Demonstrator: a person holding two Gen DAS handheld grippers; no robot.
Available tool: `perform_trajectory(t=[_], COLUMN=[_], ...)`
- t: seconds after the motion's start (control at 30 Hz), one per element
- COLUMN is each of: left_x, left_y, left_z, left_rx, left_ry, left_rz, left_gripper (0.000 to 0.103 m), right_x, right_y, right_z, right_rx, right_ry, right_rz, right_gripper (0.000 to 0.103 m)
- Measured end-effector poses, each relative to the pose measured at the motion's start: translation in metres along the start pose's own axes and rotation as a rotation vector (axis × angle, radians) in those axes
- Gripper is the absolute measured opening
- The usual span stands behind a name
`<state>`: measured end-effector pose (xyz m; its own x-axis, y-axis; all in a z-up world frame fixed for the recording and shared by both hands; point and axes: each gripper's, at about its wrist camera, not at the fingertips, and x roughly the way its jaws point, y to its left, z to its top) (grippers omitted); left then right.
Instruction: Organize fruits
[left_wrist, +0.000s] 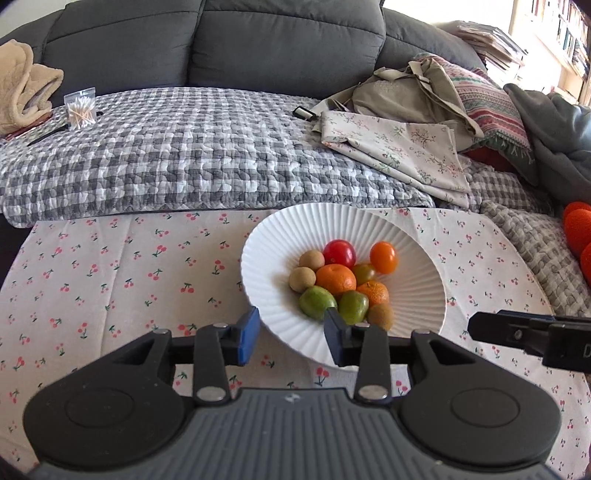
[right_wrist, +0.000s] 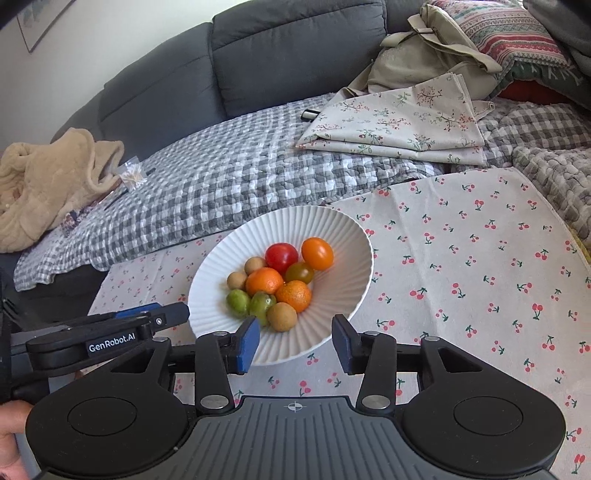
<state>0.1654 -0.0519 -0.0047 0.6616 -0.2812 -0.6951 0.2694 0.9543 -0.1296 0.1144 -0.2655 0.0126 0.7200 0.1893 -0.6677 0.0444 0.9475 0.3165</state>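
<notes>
A white ribbed bowl (left_wrist: 417, 291) (right_wrist: 343, 258) stands on the cherry-print cloth and holds several small fruits: a red tomato (left_wrist: 340, 253) (right_wrist: 281, 256), an orange tomato (left_wrist: 383, 257) (right_wrist: 317, 253), two mandarins (left_wrist: 336, 280) (right_wrist: 264, 280), green fruits (left_wrist: 317, 302) (right_wrist: 238, 302), a kiwi (left_wrist: 380, 315) (right_wrist: 282, 316) and two tan round fruits (left_wrist: 303, 279) (right_wrist: 255, 265). My left gripper (left_wrist: 291, 334) is open and empty at the bowl's near rim. My right gripper (right_wrist: 295, 341) is open and empty at the same rim.
The cherry-print cloth (left_wrist: 129, 277) (right_wrist: 480, 277) covers the table. Behind it is a grey sofa with a checked quilt (left_wrist: 184, 155), folded floral cloth (left_wrist: 399, 151) (right_wrist: 399, 122), a beige blanket (right_wrist: 48, 177) and a bag of cotton swabs (left_wrist: 80, 109). Orange objects (left_wrist: 578, 229) lie at the right.
</notes>
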Motion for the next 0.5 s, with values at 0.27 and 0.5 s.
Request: perform_trajectory(t=[0.27, 0.5], left_x=[-0.042, -0.083], left_y=[-0.012, -0.014], left_z=[-0.015, -0.031], left_rx=[0.038, 0.036], left_ry=[-0.028, -0.068], left_rz=[0.115, 0.158], left_gripper=[0.064, 0.091], right_x=[-0.044, -0.076], right_y=[0.013, 0.028], right_z=[-0.015, -0.034], right_rx=[-0.027, -0.086], right_ry=[-0.024, -0.051], right_rz=[0.021, -0.002], right_gripper=[0.069, 0.089])
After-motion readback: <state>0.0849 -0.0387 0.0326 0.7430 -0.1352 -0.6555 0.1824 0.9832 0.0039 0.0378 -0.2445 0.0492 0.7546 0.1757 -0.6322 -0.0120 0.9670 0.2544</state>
